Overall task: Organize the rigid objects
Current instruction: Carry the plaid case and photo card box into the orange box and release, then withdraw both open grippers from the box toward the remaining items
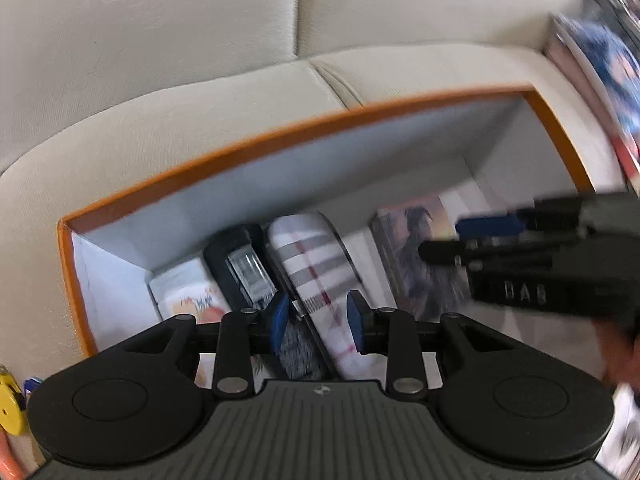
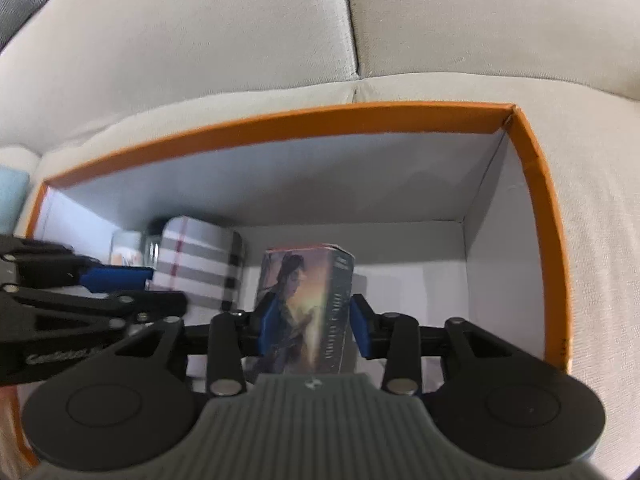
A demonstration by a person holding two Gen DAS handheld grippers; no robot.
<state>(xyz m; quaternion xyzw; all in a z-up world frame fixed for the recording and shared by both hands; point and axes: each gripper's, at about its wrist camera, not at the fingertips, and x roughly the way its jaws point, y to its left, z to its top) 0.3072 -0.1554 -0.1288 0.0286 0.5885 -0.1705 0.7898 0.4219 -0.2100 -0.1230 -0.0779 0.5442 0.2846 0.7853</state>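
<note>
On a cream fabric sofa [image 2: 240,40] sat an open cardboard box [image 2: 536,208], orange on its rim and outside, plain white within. Both grippers reached down into it from the near side.

Inside the box, the right gripper [image 2: 312,320] held a small upright carton [image 2: 308,304], its blue pads [image 2: 362,328] pressed to the carton's two sides. The carton was glossy card printed with a painted figure in warm orange and brown tones, with a blurred line of lettering down its right face. It stood near the middle of the box floor, well apart from the right wall.

Left of the carton lay a rounded plaid case [image 1: 316,276], white with grey and dark red stripes, smooth and hard-looking. The left gripper [image 1: 318,320] hung over its near end with its blue pads [image 1: 356,320] narrowly apart, one on each side of the case; blur made it impossible to tell whether they gripped it. A grey fuzzy patch showed just beneath the near pad.

Crowded against the case's left side was a black oblong item [image 1: 240,268] with a shiny clear panel, and beyond that a white packet [image 1: 188,296] with orange and blue print, near the left wall.

Outside the box, magazines [image 1: 600,92] with glossy covers lay at the far right, and a yellow object [image 1: 10,404] sat at the near left edge.
</note>
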